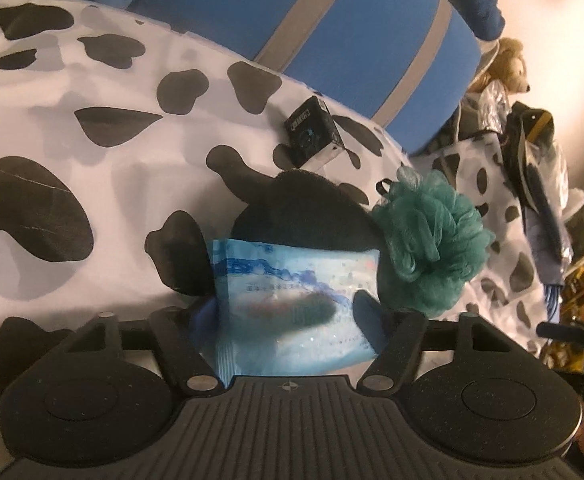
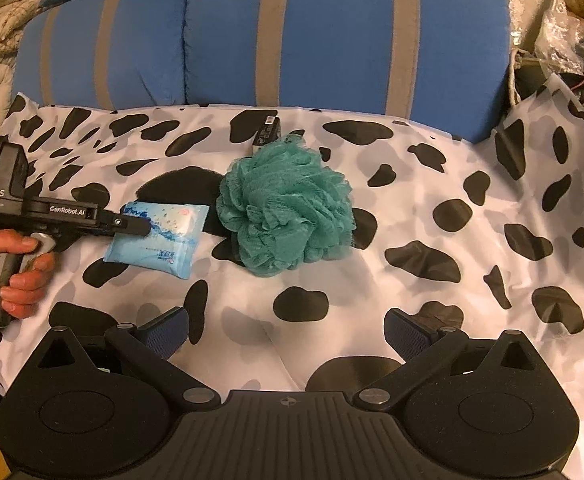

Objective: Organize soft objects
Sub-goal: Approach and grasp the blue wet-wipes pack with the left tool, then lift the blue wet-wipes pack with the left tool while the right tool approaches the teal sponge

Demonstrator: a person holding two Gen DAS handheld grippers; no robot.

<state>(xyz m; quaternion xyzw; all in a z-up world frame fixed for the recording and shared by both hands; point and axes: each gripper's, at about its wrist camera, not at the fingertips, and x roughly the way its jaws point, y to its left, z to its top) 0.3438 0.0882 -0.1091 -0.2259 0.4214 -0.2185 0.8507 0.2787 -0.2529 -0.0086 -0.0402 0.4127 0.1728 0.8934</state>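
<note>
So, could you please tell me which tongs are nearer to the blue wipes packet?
Left. The left tongs straddle the blue wipes packet; the right tongs hover open, well short of it.

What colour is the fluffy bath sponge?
The bath sponge is teal green; the right wrist view shows it best.

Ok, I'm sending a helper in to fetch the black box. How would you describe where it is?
Start at the blue cushion with grey stripes and drop to the cow-print sheet in front of it. Just before the cushion sits a teal mesh bath pouf; the small black box lies right behind it. It is the only hard-edged, printed item there, unlike the pouf or the light-blue wipes packet.
</note>
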